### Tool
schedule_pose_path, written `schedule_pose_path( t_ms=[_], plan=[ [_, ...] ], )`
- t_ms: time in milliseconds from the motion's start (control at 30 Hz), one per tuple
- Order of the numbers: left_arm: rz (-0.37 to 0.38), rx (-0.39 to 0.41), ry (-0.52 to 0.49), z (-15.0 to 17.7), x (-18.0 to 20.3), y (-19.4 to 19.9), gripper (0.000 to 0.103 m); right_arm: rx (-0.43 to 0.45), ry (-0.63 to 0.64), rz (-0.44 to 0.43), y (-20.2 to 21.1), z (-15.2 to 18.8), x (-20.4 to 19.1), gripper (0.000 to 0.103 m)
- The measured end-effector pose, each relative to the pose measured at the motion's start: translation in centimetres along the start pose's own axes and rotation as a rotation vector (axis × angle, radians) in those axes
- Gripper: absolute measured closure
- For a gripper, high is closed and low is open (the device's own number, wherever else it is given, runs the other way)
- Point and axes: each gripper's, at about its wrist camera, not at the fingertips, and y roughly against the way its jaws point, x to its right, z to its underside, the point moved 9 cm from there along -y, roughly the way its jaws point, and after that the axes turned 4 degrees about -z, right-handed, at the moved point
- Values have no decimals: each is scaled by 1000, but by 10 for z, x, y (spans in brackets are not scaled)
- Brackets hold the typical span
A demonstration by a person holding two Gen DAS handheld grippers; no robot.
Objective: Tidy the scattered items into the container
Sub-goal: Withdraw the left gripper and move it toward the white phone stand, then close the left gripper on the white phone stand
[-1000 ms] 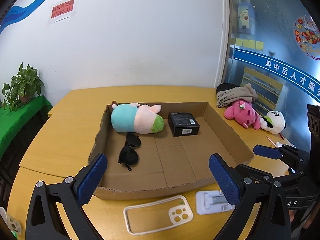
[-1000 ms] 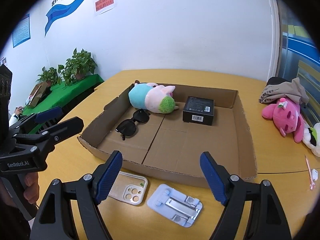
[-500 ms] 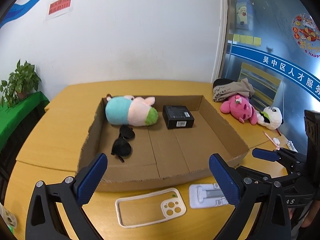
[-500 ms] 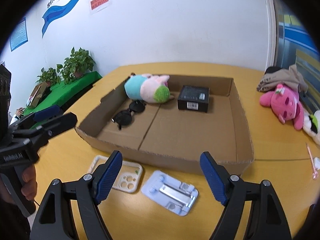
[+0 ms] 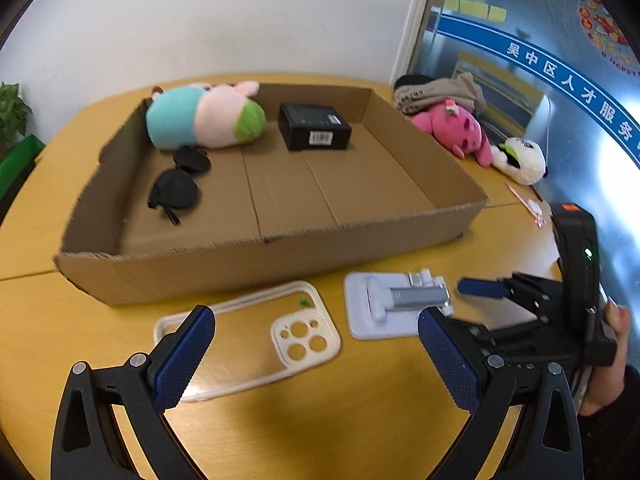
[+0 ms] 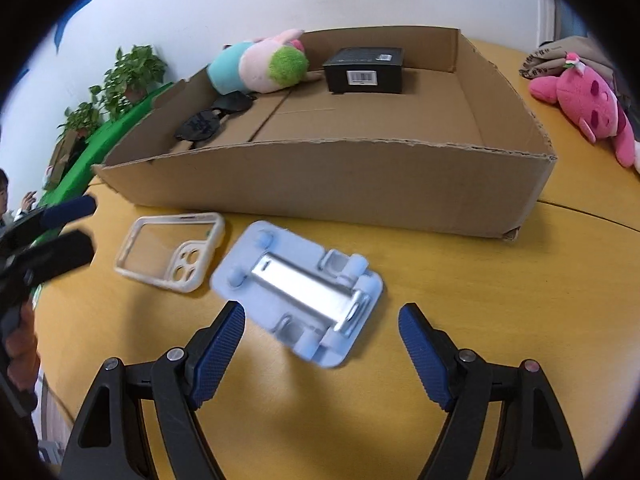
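Observation:
A shallow cardboard box (image 5: pixel 280 256) (image 6: pixel 360 184) lies on the yellow table. Inside it are a pastel plush pig (image 5: pixel 204 116) (image 6: pixel 260 66), black sunglasses (image 5: pixel 178 184) (image 6: pixel 212 118) and a small black box (image 5: pixel 314 132) (image 6: pixel 364 70). In front of the box lie a cream phone case (image 5: pixel 256 332) (image 6: pixel 172 250) and a pale blue folding phone stand (image 5: pixel 394 304) (image 6: pixel 300 290). My left gripper (image 5: pixel 316 360) is open and hovers over the phone case. My right gripper (image 6: pixel 322 352) is open, low over the stand's near end.
To the right of the box lie a pink plush (image 5: pixel 456 128) (image 6: pixel 588 108), a panda plush (image 5: pixel 520 160), a folded grey garment (image 5: pixel 436 90) and a pink pen (image 5: pixel 524 204). Potted plants (image 6: pixel 120 84) stand on a green surface at the left.
Both grippers have dropped and moved toward the table's front edge. The phone case and stand now sit much closer under the open fingers. Nothing has been gripped.

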Motion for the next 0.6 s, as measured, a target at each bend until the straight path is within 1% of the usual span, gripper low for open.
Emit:
schedule_pose_path(
  t_ms=[33, 67, 100, 133, 167, 200, 367, 467, 600],
  plan=[
    [4, -5, 1, 1, 1, -2, 0, -2, 2, 6, -3, 0, 1, 26],
    [6, -9, 3, 2, 2, -3, 0, -14, 6, 13, -7, 2, 2, 33],
    [10, -14, 4, 3, 3, -4, 0, -29, 15, 18, -12, 6, 2, 36],
    [14, -18, 1, 4, 3, -5, 0, -15, 29, 20, -11, 6, 1, 40],
    [17, -23, -3, 5, 4, -6, 0, -15, 35, 7, -11, 8, -2, 47],
    [19, -27, -6, 6, 5, -8, 0, -16, 34, -9, -11, 9, -3, 50],
    [57, -58, -7, 12, 13, -15, 0, -8, 42, -36, -7, 14, 1, 56],
    [97, -78, -15, 15, 23, -20, 0, -11, 39, -55, -2, 20, 3, 60],
    [161, -128, -25, 25, 43, -29, 2, -8, 44, -72, 7, 31, 8, 61]
  ],
)
